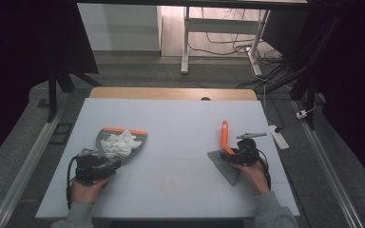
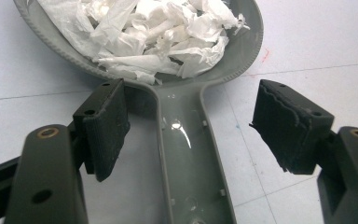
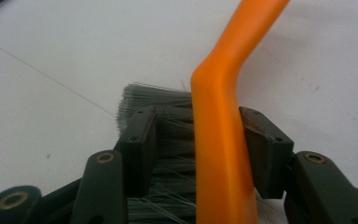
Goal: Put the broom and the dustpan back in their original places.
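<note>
Dustpan (image 1: 122, 142) full of crumpled tissue (image 1: 120, 143) rests flat at the table's (image 1: 171, 118) left, its handle between the left gripper's (image 2: 191, 126) spread, non-touching jaws, while the right gripper's (image 3: 198, 144) jaws stand apart around the brush (image 3: 219, 140), apparently set down.

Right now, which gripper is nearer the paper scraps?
Left. The left gripper sits astride the dustpan handle beside the paper scraps; the right gripper is across the table, at the brush.

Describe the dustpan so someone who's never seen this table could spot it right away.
On the white table, look to the left half, just ahead of the left gripper. The dustpan is grey with an orange front edge, and it alone holds a heap of crumpled white paper.
</note>
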Tool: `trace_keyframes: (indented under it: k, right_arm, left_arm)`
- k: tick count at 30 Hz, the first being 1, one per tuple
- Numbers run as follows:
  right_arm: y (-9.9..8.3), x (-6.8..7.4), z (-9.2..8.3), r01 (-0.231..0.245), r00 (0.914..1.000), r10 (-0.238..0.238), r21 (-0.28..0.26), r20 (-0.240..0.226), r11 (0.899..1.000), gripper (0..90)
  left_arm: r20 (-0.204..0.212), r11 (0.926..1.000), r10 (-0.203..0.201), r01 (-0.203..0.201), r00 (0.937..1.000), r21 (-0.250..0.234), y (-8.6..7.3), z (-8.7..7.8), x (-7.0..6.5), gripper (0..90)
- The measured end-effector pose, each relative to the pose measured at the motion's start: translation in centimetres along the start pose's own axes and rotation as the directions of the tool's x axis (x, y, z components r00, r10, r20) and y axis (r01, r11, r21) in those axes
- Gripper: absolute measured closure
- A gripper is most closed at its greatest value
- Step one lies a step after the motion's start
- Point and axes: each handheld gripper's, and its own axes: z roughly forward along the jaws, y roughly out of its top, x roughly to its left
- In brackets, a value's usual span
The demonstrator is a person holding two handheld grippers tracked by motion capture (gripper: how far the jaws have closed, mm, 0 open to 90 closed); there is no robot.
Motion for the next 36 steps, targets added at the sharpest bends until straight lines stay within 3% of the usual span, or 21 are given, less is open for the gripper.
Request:
trace_keyframes:
  k: [4,6,8,11,20,26,30,33,36]
  right_arm:
    - [0.1,-0.1,0.1,-0.001,1.0,0.001,0.011,0.005,1.0,46.6]
    - [0.2,0.0,0.1,0.007,0.9998,-0.007,0.016,0.017,1.0,45.2]
    - [0.2,0.2,0.1,0.027,0.9975,-0.029,0.02,0.064,0.999,43.4]
    - [0.3,0.3,-0.1,0.022,0.9977,-0.024,0.018,0.063,1.0,44.5]
    - [0.4,0.9,-1.6,0.083,0.9939,-0.079,-0.052,0.077,0.995,44.2]
    - [-0.1,1.9,-3.1,0.132,0.9911,-0.129,-0.128,0.034,0.983,44.2]
    - [-0.6,2.8,-3.6,0.179,0.9832,-0.182,-0.161,-0.008,0.971,44.5]
    - [-1.2,3.6,-3.8,0.215,0.9748,-0.222,-0.177,-0.022,0.96,44.8]
    - [-1.8,4.0,-4.0,0.238,0.9678,-0.249,-0.197,-0.034,0.951,44.8]
  left_arm:
    - [0.003,1.0,-0.004,0.004,1.0,0.0,0.0,0.0,0.0,27.3]
    - [0.003,1.0,0.001,-0.001,1.0,0.001,0.0,0.0,0.0,27.3]
    - [0.003,1.0,0.004,-0.004,1.0,0.002,0.0,0.0,0.0,27.3]
    - [0.005,1.0,0.006,-0.006,1.0,0.004,0.0,-0.1,-0.1,27.3]
    - [0.027,0.9962,0.087,-0.087,0.9958,0.001,0.4,-0.9,-0.4,28.7]
    - [0.085,0.9883,0.151,-0.152,0.9849,0.01,1.1,-1.1,-1.0,29.8]
    - [0.11,0.9801,0.195,-0.198,0.9747,0.017,1.5,-0.9,-1.6,29.7]
    - [0.151,0.9732,0.225,-0.23,0.9625,0.014,1.8,-0.8,-1.7,29.8]
    - [0.197,0.9617,0.263,-0.273,0.9443,0.023,1.7,-0.6,-1.7,30.2]
